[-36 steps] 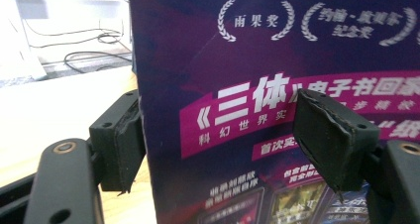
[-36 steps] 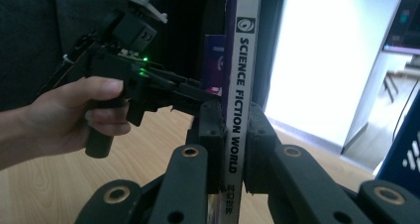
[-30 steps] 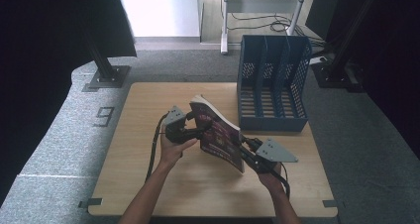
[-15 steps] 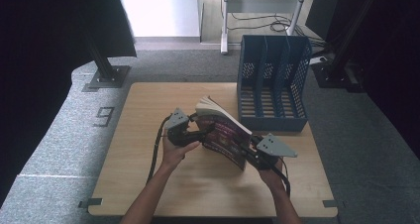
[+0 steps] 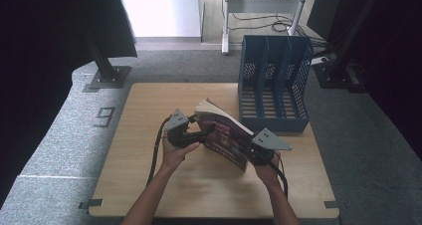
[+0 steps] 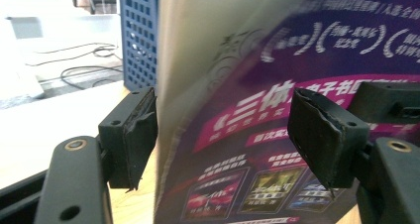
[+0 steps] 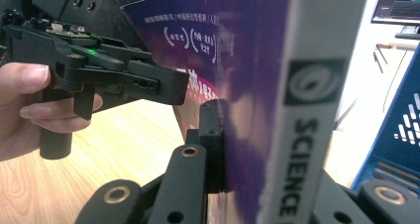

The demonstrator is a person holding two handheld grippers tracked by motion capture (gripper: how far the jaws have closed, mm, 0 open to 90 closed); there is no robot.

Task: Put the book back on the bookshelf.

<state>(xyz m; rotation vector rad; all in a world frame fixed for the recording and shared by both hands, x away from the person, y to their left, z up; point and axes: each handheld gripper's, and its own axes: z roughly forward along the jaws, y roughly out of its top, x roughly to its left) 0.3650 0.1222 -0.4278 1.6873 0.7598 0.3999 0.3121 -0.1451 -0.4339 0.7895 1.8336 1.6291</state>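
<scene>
The blue file rack (image 5: 273,85) stands at the table's (image 5: 149,110) far right edge, its slots bare. Just in front of it a purple book (image 5: 226,135) is held tilted above the tabletop. The right gripper (image 5: 259,153) clamps its spine end, jaws pressed on the cover. The left gripper (image 5: 199,134) has its jaws spread wide around the book's page edge, one pad (image 6: 138,135) just beside the paper.

Overhead scene evenly lit; far floor (image 5: 159,8) overexposed near the dark side margins. Close book cover (image 6: 297,110) blurred, its upper text smeared.
</scene>
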